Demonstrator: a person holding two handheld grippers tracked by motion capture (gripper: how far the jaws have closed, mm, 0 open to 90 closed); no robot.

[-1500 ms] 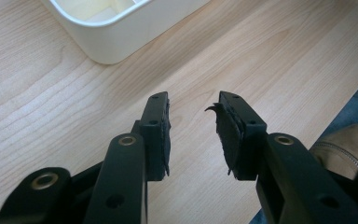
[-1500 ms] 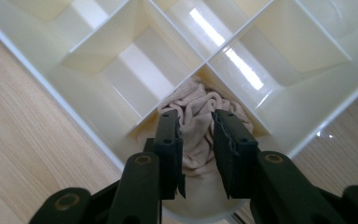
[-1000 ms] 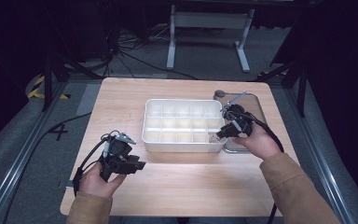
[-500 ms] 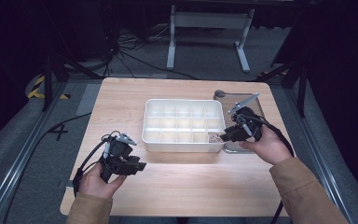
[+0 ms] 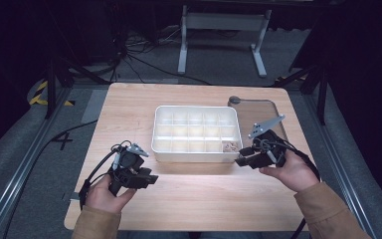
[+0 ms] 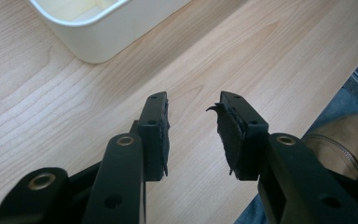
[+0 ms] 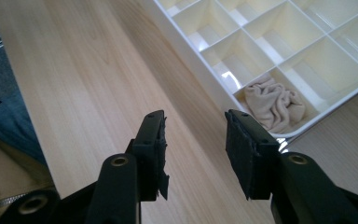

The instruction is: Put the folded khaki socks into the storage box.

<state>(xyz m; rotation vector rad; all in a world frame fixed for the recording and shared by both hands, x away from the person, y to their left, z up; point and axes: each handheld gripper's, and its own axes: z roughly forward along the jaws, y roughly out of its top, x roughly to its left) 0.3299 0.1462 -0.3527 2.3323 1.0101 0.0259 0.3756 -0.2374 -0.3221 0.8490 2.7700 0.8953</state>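
Note:
A white compartment tray (image 5: 196,149) stands mid-table. A crumpled beige cloth (image 5: 229,146) lies in its near right corner compartment, plain in the right gripper view (image 7: 274,103). My right gripper (image 5: 239,160) hovers just off that corner, over the wood. Its jaws have just been opening, and the right gripper (image 7: 193,116) stands open with nothing between them. My left gripper (image 5: 153,179) rests low near the table's front left, short of the tray. In its own view the left gripper (image 6: 193,100) is open over bare wood, the tray's corner (image 6: 98,42) ahead.
A clear flat sheet (image 5: 258,112) with a grey knob (image 5: 235,99) lies right of the tray. The other compartments (image 7: 242,60) look bare. Dark floor, cables and a metal stand lie beyond the table's far edge. A sleeve and jeans show at the near edge.
My right gripper has drawn back from over the tray's near right corner, toward the right and the person, with its jaws wider apart. The left gripper has stayed put.

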